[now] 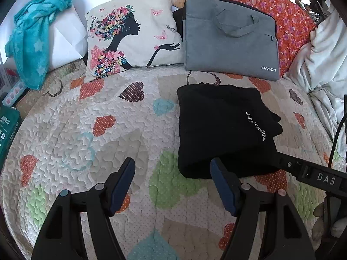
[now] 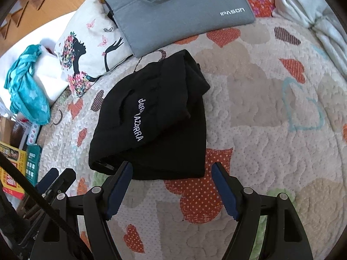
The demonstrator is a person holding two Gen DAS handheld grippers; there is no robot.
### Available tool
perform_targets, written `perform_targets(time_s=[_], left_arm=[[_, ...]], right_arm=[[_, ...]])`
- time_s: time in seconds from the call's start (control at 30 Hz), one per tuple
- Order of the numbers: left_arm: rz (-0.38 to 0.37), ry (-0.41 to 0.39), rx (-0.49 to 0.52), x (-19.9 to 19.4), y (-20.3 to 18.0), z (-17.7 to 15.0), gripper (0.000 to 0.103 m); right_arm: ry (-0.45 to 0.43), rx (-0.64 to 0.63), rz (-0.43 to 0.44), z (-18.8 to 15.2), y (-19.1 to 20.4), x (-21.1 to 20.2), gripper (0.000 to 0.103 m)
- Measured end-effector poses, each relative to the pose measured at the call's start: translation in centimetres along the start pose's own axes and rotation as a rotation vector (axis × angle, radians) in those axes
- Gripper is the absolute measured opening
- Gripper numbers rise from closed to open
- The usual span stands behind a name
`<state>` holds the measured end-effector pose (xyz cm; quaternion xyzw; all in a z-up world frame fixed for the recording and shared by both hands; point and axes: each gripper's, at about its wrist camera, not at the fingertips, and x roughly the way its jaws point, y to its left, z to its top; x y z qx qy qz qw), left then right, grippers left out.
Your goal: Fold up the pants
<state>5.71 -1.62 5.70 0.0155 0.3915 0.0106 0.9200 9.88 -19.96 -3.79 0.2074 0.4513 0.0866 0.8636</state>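
Observation:
The black pants (image 1: 223, 127) with white lettering lie folded into a compact stack on the heart-patterned quilt (image 1: 86, 130). They also show in the right wrist view (image 2: 156, 119). My left gripper (image 1: 172, 162) is open and empty, its right finger just at the stack's near left corner. My right gripper (image 2: 172, 166) is open and empty, just in front of the stack's near edge. The right gripper's body (image 1: 312, 173) shows at the right of the left wrist view; the left gripper (image 2: 56, 179) shows at lower left of the right wrist view.
A grey laptop bag (image 1: 229, 36) and a printed cushion (image 1: 132, 32) lean behind the pants. A teal towel (image 1: 34, 39) lies on a white pillow (image 1: 67, 36) at far left. White bedding (image 1: 321, 54) is piled at right. Boxes (image 2: 19, 162) sit off the bed's left edge.

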Motion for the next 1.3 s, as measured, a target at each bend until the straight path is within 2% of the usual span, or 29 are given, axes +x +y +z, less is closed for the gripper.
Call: perform_targets(time_s=[0.5,0.57,0.63,0.7,0.73,0.8,0.87,0.93,1.03,1.1,1.3], left_arm=[[0.020,-0.017,-0.022,-0.3,0.1,-0.1,0.071],[0.059,-0.073,-0.043,-1.4,0.4,0.1,0.071],[0.096,-0.171,-0.073,-3.1,0.9,0.4,0.074],[0.134,-0.264,-0.103,-4.9,1.6,0.7,0.100],[0.152,-0.326,-0.124,-6.1,2.1,0.8,0.103],[0.184,-0.396,-0.153,-7.6,3.1,1.0,0.103],[0.232,-0.423,-0.165,-8.3,3.5,0.9,0.103],[0.265,-0.397,-0.156,-8.0,3.8,1.1,0.103],[0.187,-0.274,-0.145,-6.1,4.1,1.3,0.103],[0.166,-0.215,-0.148,-5.2,3.8,1.0,0.103],[0.135,-0.118,-0.114,-3.3,2.4,0.3,0.103]], right_arm=[[0.010,-0.042,-0.033,-0.5,0.7,0.7,0.082],[0.009,-0.048,-0.037,-0.6,0.8,0.7,0.082],[0.003,-0.051,-0.042,-0.5,0.9,0.6,0.082],[-0.012,-0.055,-0.046,-0.4,0.9,0.3,0.082],[-0.020,-0.058,-0.049,-0.4,1.0,0.2,0.082],[-0.039,-0.068,-0.051,-0.3,1.1,-0.2,0.082],[-0.055,-0.076,-0.046,-0.4,1.4,-0.5,0.082],[-0.073,-0.091,-0.037,-0.5,1.8,-0.8,0.084],[-0.087,-0.130,-0.038,-0.7,2.6,-0.8,0.086],[-0.080,-0.150,-0.044,-0.9,3.1,-0.5,0.086],[-0.057,-0.150,-0.046,-1.2,3.1,0.0,0.086]])
